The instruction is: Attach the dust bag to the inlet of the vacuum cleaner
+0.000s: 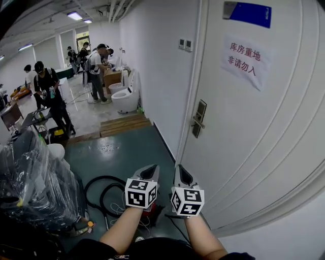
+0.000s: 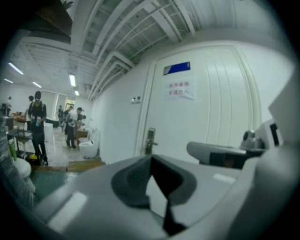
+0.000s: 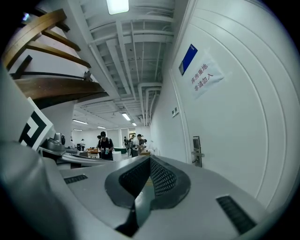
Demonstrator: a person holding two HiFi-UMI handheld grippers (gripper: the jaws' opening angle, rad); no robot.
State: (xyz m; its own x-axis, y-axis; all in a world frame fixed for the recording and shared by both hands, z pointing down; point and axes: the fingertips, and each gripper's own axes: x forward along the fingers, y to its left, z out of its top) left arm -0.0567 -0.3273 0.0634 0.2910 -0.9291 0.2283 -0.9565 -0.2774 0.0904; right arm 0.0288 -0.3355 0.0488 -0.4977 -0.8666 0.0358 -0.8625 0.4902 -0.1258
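Left gripper and right gripper hover side by side at 6 o'clock, jaws closed on nothing (probably a neutral pose), above the black hose at 7 o'clock.

The head view looks steeply down-forward; both gripper views face level, sharing the door.

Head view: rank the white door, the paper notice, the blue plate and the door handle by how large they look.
1. white door, by far the largest
2. paper notice
3. blue plate, about as wide as the notice but shorter
4. door handle, smallest
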